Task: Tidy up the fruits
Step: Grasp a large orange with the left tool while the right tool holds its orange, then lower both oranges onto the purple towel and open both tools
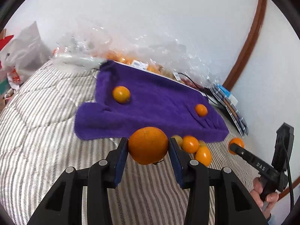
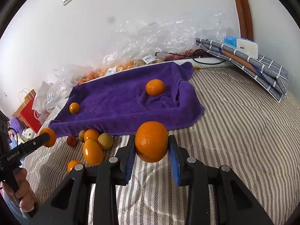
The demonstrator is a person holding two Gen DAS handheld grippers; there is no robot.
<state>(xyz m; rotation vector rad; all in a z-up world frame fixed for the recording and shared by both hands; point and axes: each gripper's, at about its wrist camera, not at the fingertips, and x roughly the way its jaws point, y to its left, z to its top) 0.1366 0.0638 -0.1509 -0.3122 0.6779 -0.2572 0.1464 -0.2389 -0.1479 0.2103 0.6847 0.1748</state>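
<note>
My left gripper is shut on an orange held above the striped bedding. My right gripper is shut on another orange. The purple towel lies ahead with two small oranges on it; it shows in the right wrist view with the same two. A pile of small fruits lies at the towel's near edge, also in the left wrist view. Each view shows the other gripper with its orange.
Clear plastic bags of fruit lie against the wall behind the towel. Folded checked cloth and a cable lie at the back right. A red bag stands at the left. Striped bedding covers the surface.
</note>
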